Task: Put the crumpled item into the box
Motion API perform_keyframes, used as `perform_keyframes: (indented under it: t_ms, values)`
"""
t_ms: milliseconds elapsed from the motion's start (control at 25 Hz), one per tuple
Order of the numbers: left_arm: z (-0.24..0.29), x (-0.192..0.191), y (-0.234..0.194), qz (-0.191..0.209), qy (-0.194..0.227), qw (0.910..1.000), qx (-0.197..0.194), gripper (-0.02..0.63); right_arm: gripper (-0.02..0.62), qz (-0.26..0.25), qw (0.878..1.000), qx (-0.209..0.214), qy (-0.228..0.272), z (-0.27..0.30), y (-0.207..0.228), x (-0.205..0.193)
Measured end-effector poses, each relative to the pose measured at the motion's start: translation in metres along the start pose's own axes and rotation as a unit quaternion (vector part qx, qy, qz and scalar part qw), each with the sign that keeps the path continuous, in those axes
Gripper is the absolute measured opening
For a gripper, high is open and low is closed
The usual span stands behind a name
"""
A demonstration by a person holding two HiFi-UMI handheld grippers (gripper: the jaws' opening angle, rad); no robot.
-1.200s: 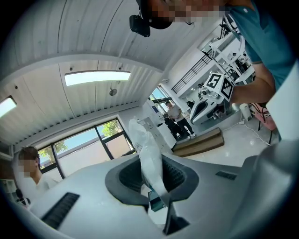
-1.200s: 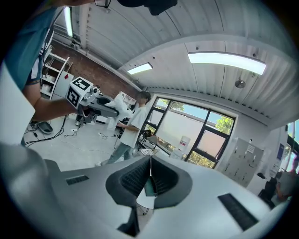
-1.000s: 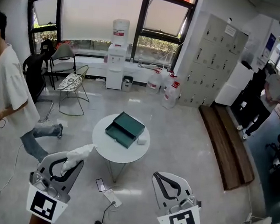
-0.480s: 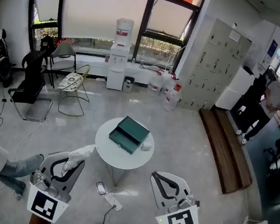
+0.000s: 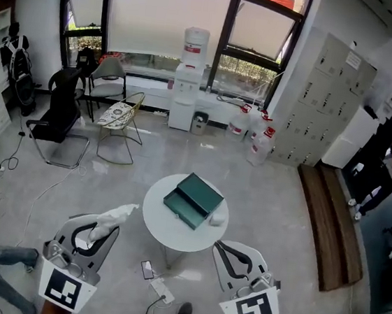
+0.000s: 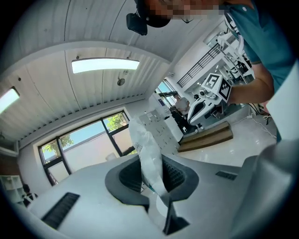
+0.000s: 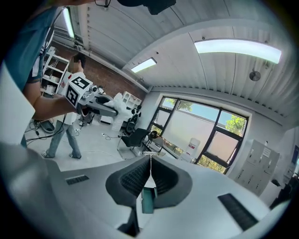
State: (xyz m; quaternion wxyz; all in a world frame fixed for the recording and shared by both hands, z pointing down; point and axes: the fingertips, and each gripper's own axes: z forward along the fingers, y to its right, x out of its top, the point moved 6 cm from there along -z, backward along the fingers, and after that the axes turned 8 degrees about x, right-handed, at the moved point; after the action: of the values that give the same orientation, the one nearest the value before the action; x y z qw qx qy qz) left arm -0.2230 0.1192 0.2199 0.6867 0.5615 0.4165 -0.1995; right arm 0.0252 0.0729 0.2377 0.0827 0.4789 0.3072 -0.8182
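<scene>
A dark green box lies with its lid open on a round white table, ahead of both grippers. My left gripper is at the lower left, shut on a white crumpled item that sticks out past its tips toward the table. In the left gripper view the crumpled item stands pinched between the dark pads. At the lower right my right gripper is shut with nothing in it; its tips meet, and the green box shows below them.
A small white object sits on the table beside the box. A phone and a power strip lie on the floor under it. Chairs, a water dispenser, lockers and a wooden bench ring the room. A person's leg is at lower left.
The table and box have come closer and shifted right in the head view. The person at the left has passed out toward the lower left. Both grippers keep their grip and state.
</scene>
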Motion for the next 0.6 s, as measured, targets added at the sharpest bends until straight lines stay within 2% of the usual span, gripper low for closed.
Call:
perform_keyframes:
  t_ms: [600]
  values:
    - [0.141,0.039,0.026,0.016,-0.066,0.9961,0.057,0.075,0.038,-0.021,0.994,0.089,0.060,0.049,0.155,-0.052]
